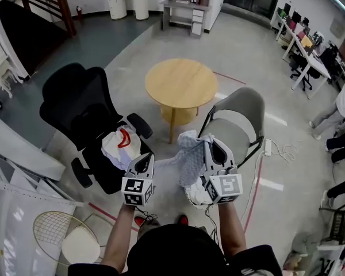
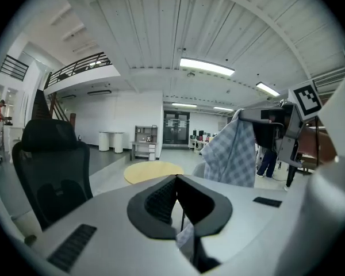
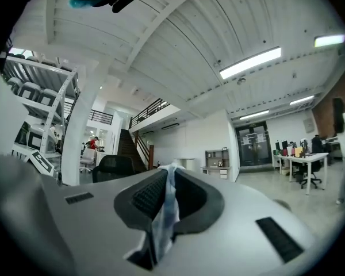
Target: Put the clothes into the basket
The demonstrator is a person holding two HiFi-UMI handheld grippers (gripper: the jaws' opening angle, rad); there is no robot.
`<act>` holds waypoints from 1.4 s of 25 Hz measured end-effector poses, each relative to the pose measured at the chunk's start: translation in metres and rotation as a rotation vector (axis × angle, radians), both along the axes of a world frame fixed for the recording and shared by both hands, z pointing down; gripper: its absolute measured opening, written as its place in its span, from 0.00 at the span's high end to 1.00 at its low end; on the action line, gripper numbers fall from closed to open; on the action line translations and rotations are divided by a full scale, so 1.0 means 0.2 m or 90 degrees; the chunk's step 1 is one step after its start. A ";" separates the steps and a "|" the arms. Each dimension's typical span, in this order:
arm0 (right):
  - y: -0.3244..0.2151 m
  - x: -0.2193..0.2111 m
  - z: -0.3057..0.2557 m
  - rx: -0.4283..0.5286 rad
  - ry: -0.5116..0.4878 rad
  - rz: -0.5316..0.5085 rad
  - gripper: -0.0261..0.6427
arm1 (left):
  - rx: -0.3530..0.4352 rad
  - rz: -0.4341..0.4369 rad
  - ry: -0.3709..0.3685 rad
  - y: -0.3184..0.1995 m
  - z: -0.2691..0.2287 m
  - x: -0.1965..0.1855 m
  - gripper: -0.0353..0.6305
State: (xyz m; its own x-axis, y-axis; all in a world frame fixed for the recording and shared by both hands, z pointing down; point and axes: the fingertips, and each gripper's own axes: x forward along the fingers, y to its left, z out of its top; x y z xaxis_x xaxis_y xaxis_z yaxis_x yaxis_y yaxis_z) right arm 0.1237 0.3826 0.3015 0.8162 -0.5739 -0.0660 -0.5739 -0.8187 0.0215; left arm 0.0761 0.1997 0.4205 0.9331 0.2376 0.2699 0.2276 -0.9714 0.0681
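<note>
A blue-and-white checked cloth [image 1: 191, 157] hangs in front of me, held up between both grippers. My right gripper [image 1: 214, 148] is shut on its upper edge, and the fabric [image 3: 164, 211] runs down between the closed jaws. My left gripper [image 1: 141, 161] is shut on another corner, a scrap of which [image 2: 184, 234] shows low between its jaws. In the left gripper view the cloth [image 2: 233, 154] drapes from the right gripper [image 2: 276, 125]. A white basket [image 1: 196, 195] sits on the floor under my right hand, mostly hidden. More clothes, white with red [image 1: 121, 145], lie on the black office chair [image 1: 75, 105].
A grey chair [image 1: 244, 117] stands just beyond my right gripper, and a round wooden table [image 1: 181, 85] stands behind the two chairs. A racket [image 1: 60, 229] lies at the lower left. A cable and power strip [image 1: 270, 148] lie on the floor to the right. Desks line the far right.
</note>
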 end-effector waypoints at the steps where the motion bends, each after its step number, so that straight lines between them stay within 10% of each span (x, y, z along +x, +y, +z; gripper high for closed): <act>1: 0.07 0.00 -0.01 -0.001 0.002 0.010 0.89 | 0.000 0.006 -0.001 0.05 0.00 0.01 0.94; 17: 1.02 -0.05 0.02 -0.027 0.013 0.167 0.89 | -0.001 0.103 -0.005 0.80 0.07 0.05 0.94; 35: 1.12 -0.04 0.63 -0.016 -0.158 0.158 0.89 | 0.029 0.130 -0.086 0.99 0.26 0.03 0.94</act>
